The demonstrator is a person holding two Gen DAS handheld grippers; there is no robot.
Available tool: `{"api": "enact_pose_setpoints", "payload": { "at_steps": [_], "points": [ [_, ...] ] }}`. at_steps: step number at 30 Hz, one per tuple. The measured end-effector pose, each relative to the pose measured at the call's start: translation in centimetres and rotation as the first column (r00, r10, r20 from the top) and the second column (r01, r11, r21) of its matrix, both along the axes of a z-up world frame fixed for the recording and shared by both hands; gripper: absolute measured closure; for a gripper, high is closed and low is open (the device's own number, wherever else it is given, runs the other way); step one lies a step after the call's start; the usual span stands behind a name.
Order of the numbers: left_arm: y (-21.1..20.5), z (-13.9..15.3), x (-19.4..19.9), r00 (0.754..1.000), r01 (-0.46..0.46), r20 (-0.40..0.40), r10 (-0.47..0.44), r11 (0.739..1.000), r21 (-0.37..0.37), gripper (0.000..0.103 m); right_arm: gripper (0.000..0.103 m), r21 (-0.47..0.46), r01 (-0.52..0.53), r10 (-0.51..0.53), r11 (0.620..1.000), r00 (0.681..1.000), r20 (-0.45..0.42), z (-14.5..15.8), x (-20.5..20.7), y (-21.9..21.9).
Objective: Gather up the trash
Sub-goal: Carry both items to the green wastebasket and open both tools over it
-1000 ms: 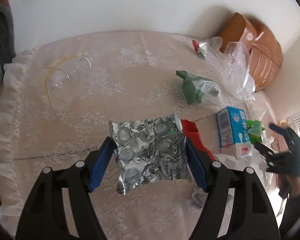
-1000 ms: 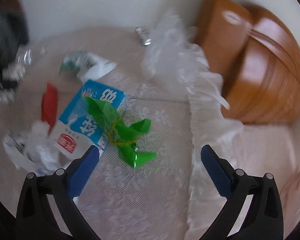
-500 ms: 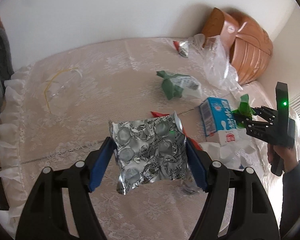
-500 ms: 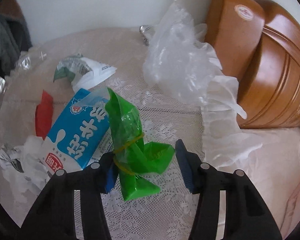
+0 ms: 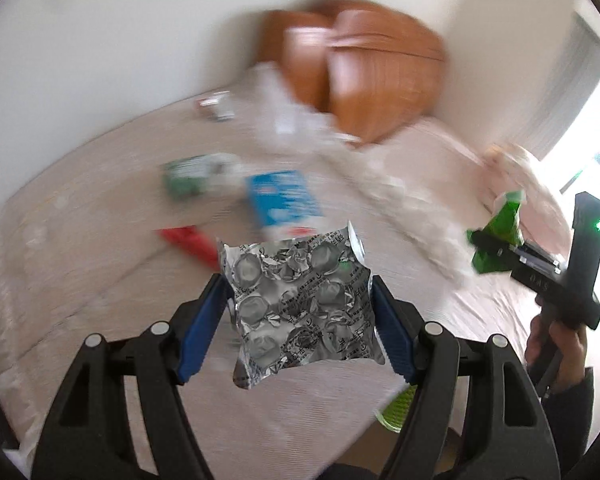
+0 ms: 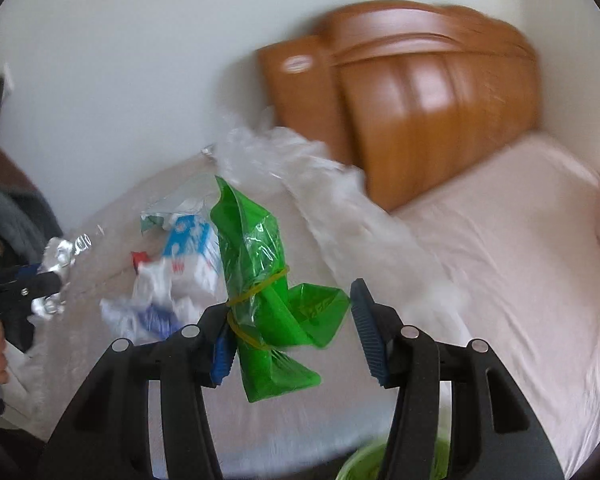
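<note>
The left gripper is clamped on a crumpled silver foil blister pack, its blue pads pressing the pack's left and right edges in the lower middle of the left wrist view. The right gripper has just been closing and has a green plastic bag, tied round with a yellow rubber band, between its jaws; the left pad touches the knotted waist, while the right pad seems to stand just clear of the bag's folded flap. In the left wrist view the same gripper shows at the right edge with the green bag in its tip, held by a hand.

Behind the foil pack, on the lace-covered bed, lie a blue and white milk carton, a red wrapper to its left, and a green and white crumpled pack further up. Clear crumpled plastic sits toward the brown wooden headboard in the upper right. A light green rim shows at the bottom edge of the right wrist view. Much of the background is blurred.
</note>
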State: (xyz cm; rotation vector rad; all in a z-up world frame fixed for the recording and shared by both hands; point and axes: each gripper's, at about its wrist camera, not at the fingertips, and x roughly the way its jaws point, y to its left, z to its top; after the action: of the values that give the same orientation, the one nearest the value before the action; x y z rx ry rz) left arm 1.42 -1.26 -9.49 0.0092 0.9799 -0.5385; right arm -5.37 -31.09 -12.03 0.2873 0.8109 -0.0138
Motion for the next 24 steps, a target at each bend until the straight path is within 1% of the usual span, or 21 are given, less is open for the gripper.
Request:
{"api": "enact_pose_setpoints", "payload": {
  "at_steps": [2,4,6,7,9,10,12,13,14,15,16,17,19,21,23,24],
  "points": [
    [-2.7,0.3,-1.9,0.996,0.083,0.009,-0.083,0.996,-0.029,0.034,0.050,-0.001,0.053,-0.053,0.999,0.998,-0.017,-0.2,-3.6,-1.0],
    [-5.4,0.4,-3.7,0.987,0.162,0.004,-0.162,0.986,-0.048,0.034,0.050,0.006,0.106,-0.106,0.994,0.993,-0.051,-1.3,-7.0,-2.0],
    [-7.9,0.1,-5.4,0.972,0.232,-0.011,-0.233,0.972,-0.047,0.034,0.049,0.030,0.171,-0.167,0.985,0.981,-0.102,-3.4,-10.3,-3.3],
    [-9.4,-0.1,-6.5,0.963,0.269,-0.018,-0.270,0.963,-0.034,0.034,0.049,0.037,0.204,-0.198,0.978,0.972,-0.126,-4.8,-11.6,-3.8],
    [-11.7,-0.6,-8.1,0.949,0.315,-0.020,-0.315,0.949,-0.008,0.034,0.049,0.076,0.296,-0.278,0.952,0.942,-0.188,-8.4,-14.2,-5.1],
    [-13.1,-0.9,-9.0,0.938,0.345,-0.024,-0.344,0.939,0.005,0.034,0.048,0.097,0.353,-0.321,0.931,0.915,-0.243,-10.9,-15.3,-5.9],
    [-15.1,-1.4,-10.5,0.920,0.390,-0.041,-0.389,0.921,0.024,0.034,0.045,0.122,0.401,-0.351,0.908,0.887,-0.299,-14.0,-16.3,-6.8],
    [-15.8,-1.6,-11.2,0.913,0.407,-0.048,-0.405,0.913,0.029,0.034,0.033,0.126,0.426,-0.365,0.896,0.868,-0.337,-15.8,-16.8,-7.2],
    [-16.5,-1.8,-11.7,0.905,0.423,-0.057,-0.421,0.905,0.035,0.034,0.018,0.103,0.455,-0.388,0.884,0.840,-0.380,-17.5,-17.1,-7.7],
    [-17.5,-2.1,-12.5,0.895,0.444,-0.066,-0.441,0.895,0.046,0.034,0.014,0.085,0.470,-0.401,0.879,0.823,-0.401,-18.4,-17.4,-8.1],
    [-18.2,-2.3,-13.0,0.889,0.456,-0.070,-0.452,0.888,0.053,0.034,0.013,0.068,0.486,-0.415,0.872,0.805,-0.424,-19.3,-17.7,-8.5],
    [-19.0,-2.6,-13.6,0.882,0.470,-0.074,-0.465,0.880,0.067,0.034,0.013,0.073,0.513,-0.431,0.855,0.781,-0.452,-20.1,-18.3,-9.3],
    [-20.4,-3.2,-14.4,0.874,0.485,-0.081,-0.479,0.870,0.089,0.034,0.012,0.107,0.571,-0.466,0.814,0.751,-0.468,-20.5,-19.5,-10.6],
    [-21.4,-3.8,-14.8,0.867,0.497,-0.093,-0.489,0.862,0.098,0.034,0.008,0.136,0.634,-0.517,0.761,0.721,-0.462,-19.8,-21.0,-12.3],
    [-22.8,-4.5,-15.5,0.857,0.515,-0.105,-0.505,0.851,0.101,0.034,0.006,0.120,0.675,-0.566,0.728,0.691,-0.450,-18.4,-22.6,-13.8],
    [-23.5,-4.9,-15.6,0.852,0.523,-0.112,-0.512,0.846,0.104,0.033,0.006,0.105,0.682,-0.580,0.723,0.683,-0.443,-17.8,-23.3,-14.4]
  ]
}}
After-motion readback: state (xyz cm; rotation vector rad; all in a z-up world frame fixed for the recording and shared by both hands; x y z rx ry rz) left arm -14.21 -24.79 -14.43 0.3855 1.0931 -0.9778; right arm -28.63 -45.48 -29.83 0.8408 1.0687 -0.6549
